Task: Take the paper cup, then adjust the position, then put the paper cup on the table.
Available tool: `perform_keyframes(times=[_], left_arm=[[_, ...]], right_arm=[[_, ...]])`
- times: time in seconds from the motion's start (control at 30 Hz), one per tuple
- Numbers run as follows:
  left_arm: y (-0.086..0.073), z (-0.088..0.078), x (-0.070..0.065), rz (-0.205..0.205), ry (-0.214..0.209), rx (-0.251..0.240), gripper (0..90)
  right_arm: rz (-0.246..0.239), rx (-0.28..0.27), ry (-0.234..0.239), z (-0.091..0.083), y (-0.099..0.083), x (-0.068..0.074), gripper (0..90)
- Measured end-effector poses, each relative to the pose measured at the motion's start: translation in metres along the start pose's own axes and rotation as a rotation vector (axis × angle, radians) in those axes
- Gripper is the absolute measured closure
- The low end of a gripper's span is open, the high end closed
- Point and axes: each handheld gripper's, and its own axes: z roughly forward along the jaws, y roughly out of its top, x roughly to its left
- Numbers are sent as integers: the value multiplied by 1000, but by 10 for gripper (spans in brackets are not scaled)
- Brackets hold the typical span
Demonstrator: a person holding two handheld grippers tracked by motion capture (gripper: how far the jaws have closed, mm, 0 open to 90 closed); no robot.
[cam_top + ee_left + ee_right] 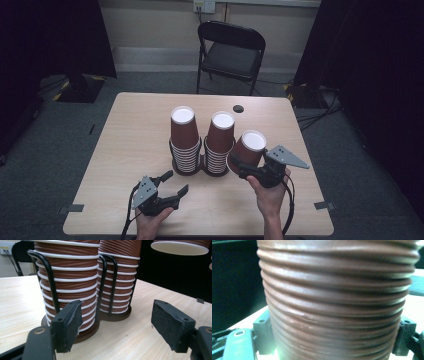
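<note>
Right hand-held gripper [250, 169]: I see it clamp one ribbed brown paper cup [248, 146], tilted, above the table [125, 150]; beside two stacks [185, 142] in black wire holders
Left hand-held gripper [176, 183]: jaws apart, empty

Beyond my light wood-grain bench [130, 150] stands a black folding metal chair [231, 52] with a padded seat, facing me. Behind it runs a pale beige wall [150, 25] with a white outlet plate [204, 5] near the top. Grey carpet floor [45, 150] surrounds me. Black curtains [50, 35] hang at both sides, and dark cables [315, 117] trail across the floor on the right.
</note>
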Motion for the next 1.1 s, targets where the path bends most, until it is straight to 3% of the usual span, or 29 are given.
perform_keyframes(times=[0.13, 0.27, 0.57, 0.7, 0.77, 0.93, 1.0, 1.1], left_arm=[[0, -1, -1, 19, 5, -31, 276], [0, 1, -2, 32, -12, -25, 281], [-4, 5, -6, 34, -36, -71, 366], [-5, 7, -8, 37, -50, -60, 407], [-5, 7, -8, 28, -77, -40, 440], [-7, 9, -9, 14, -88, -38, 429], [-7, 10, -9, 29, -95, -37, 400], [-6, 15, -9, 18, -124, -37, 372]], right_arm=[[18, 13, 13, 4, -11, 2, 162], [64, 10, 37, 6, -23, 3, 162], [108, 16, 77, 13, -40, 11, 162], [123, 12, 89, 12, -46, 14, 162], [143, 2, 103, 11, -49, 14, 162], [178, -3, 114, 11, -55, 16, 162], [203, -3, 127, 8, -58, 17, 162], [236, -5, 152, 7, -60, 18, 162]])
